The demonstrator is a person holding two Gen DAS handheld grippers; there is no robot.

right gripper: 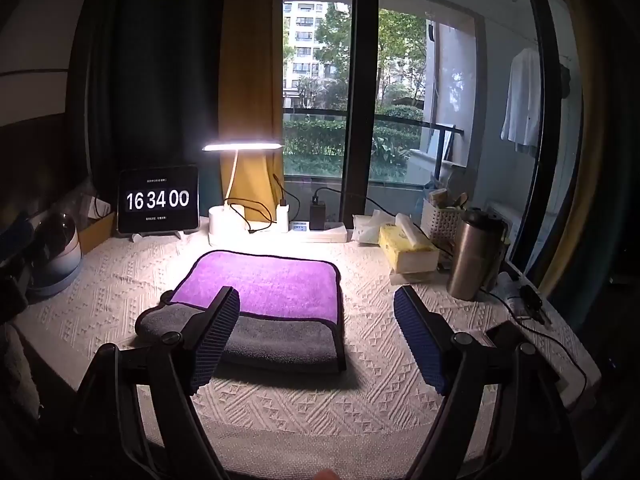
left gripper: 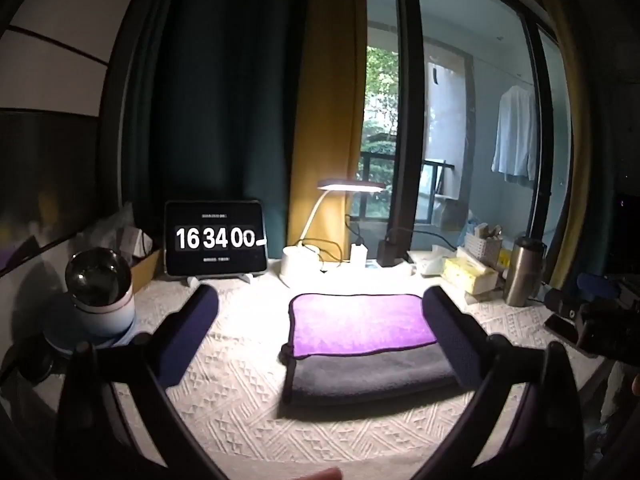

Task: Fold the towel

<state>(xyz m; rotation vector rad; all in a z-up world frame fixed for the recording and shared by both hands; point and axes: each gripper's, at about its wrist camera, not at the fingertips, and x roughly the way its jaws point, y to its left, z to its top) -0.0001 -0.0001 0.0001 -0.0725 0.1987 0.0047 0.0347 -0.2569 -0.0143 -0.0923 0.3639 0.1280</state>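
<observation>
A folded towel [left gripper: 360, 320], purple on top and grey on its near layer, lies flat on the white patterned tablecloth [left gripper: 240, 400] under the lamp. It also shows in the right wrist view [right gripper: 276, 284]. My left gripper [left gripper: 320, 300] is open and empty, held above the table; its right finger overlaps the towel's right edge in view. My right gripper [right gripper: 316, 300] is open and empty, held above the table, with its left finger in front of the towel's near left part.
A tablet clock [left gripper: 216, 238], a lit desk lamp [left gripper: 352, 186], a tissue box [right gripper: 406, 246], a steel flask [right gripper: 474, 254], a white basket [right gripper: 442, 220] and chargers stand along the back. A round camera-like device [left gripper: 100, 292] stands left. A phone [left gripper: 562, 328] lies right.
</observation>
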